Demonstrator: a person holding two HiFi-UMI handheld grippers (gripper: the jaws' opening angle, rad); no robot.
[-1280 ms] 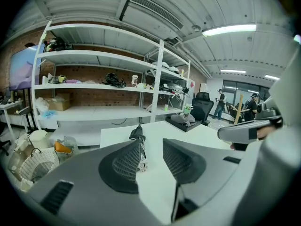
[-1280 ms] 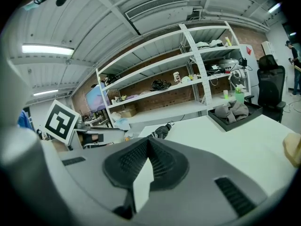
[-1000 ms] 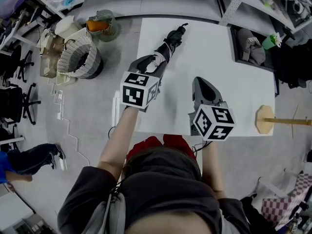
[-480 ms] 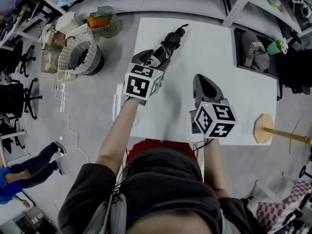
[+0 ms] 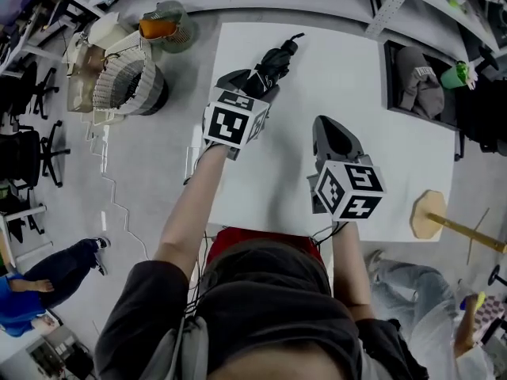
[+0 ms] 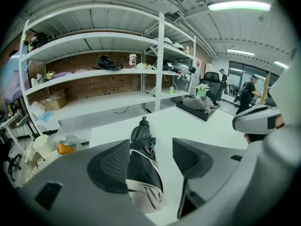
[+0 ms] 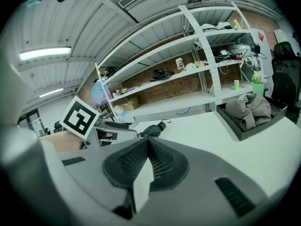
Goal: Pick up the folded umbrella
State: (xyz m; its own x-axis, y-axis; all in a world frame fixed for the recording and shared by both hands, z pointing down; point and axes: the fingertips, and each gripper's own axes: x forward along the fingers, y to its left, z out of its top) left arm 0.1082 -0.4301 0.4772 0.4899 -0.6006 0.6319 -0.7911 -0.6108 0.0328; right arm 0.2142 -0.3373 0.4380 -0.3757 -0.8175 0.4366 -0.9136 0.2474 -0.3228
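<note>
Folded umbrella [image 5: 273, 60] is seen lying on the white counter [image 5: 380, 157], near the counter's upper left edge in the head view. Its end with the cord loop is turned toward the top of the frame. The left gripper [image 5: 247, 84] is held over the umbrella's near end. In the left gripper view its jaws are seen wide apart, having just been opening, and the dark canopy with its pale fabric edge is framed between them. The pad at the left of that view is just beside the fabric, though contact cannot be made out. The pad at the right is clearly apart from it, with bare counter shown between.

The right gripper [image 7: 147, 149] is held over bare counter in the lower middle of the head view, well apart from the umbrella. Its jaws are brought together at the tips, and nothing is held between them.

A black tray [image 5: 396, 93] with grey cloth is placed at the counter's upper right. A wooden stand [image 5: 432, 212] is seen at the counter's right edge, and woven baskets [image 5: 127, 89] are set on the floor at the upper left.
</note>
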